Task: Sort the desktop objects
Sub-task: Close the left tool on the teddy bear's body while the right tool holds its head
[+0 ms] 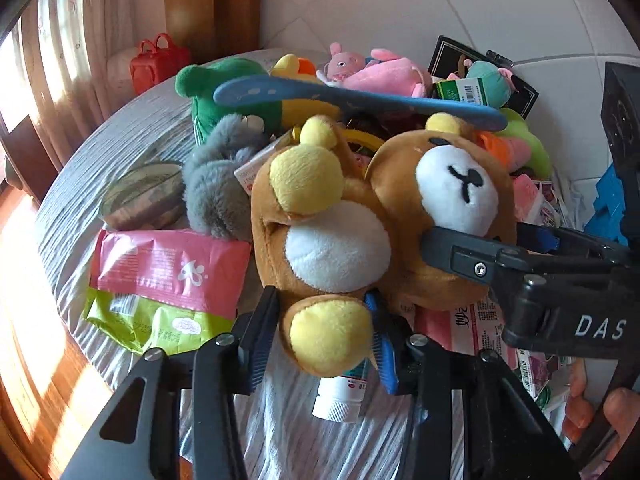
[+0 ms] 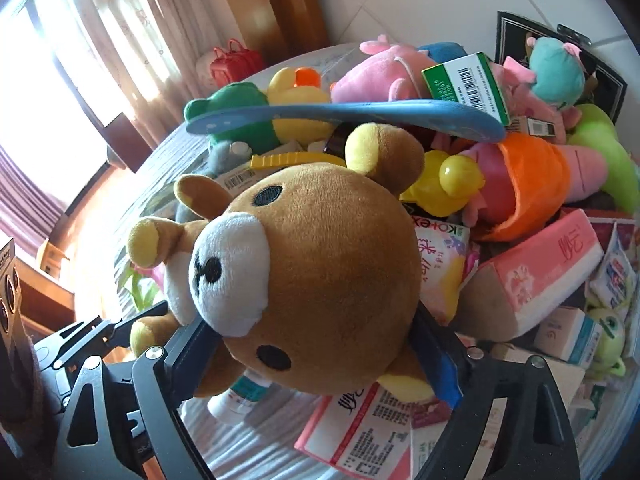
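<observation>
My left claw (image 1: 322, 340) pinches a foot of the brown bear plush (image 1: 360, 216) | my right claw (image 2: 316, 344) clamps its head | bear held over the table (image 1: 132, 152) | heap of toys and packets unsorted; nearly all remains.

Grey striped bedspread (image 1: 132, 148) — pink packet (image 1: 168, 268), white tube (image 1: 340, 396)

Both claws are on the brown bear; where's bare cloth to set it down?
Bare striped cloth lies on the left, between the green plush, the round tin and the cloth's edge. A smaller strip shows near the white tube. Right of the bear, boxes and toys crowd everything.
</observation>
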A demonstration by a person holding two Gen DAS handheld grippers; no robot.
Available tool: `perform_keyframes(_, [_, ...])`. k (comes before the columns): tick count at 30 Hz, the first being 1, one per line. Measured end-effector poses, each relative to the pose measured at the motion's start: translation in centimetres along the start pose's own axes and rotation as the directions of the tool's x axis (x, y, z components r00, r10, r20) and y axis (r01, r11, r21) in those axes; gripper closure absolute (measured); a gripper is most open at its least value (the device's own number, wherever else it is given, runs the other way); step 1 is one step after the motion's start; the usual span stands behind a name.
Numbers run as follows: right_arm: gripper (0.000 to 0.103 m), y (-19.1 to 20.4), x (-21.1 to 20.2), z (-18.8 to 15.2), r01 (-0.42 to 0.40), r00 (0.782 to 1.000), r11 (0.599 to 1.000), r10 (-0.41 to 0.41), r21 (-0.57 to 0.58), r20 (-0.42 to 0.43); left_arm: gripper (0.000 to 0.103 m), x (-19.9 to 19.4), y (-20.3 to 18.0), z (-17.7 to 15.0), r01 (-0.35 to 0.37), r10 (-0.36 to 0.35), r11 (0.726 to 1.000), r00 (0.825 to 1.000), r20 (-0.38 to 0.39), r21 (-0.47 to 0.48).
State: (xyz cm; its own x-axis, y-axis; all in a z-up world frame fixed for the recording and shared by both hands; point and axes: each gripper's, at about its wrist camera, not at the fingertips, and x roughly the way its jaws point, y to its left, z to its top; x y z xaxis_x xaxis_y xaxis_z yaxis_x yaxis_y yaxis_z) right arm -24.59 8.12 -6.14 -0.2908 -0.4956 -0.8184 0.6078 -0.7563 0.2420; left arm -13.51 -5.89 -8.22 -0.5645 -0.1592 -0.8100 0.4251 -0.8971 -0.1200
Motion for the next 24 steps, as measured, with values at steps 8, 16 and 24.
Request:
perform_keyframes(8, [0.029, -0.4, -2.0, -0.1, 0.017, 1.0, 0.998, -0.017, 0.056, 0.007, 0.065, -0.8, -1.1, 2.1, -0.005, 0.004, 0.997, 1.0, 0.002, 0.072])
perform_keyframes(16, [0.001, -1.1, -1.9, -2.2, 0.077, 0.996, 0.989, -0.07, 0.125, -0.058, 0.034, 3.0, 1.3, -0.9, 0.052, -0.048, 0.998, 0.987, -0.156, 0.02])
perform_keyframes(24, [0.0, 0.8, -1.1, -2.0, 0.17, 0.981, 0.985, -0.167, 0.028, -0.095, 0.026, 5.4, 2.0, -1.4, 0.119, -0.113, 0.993, 0.976, -0.184, 0.021])
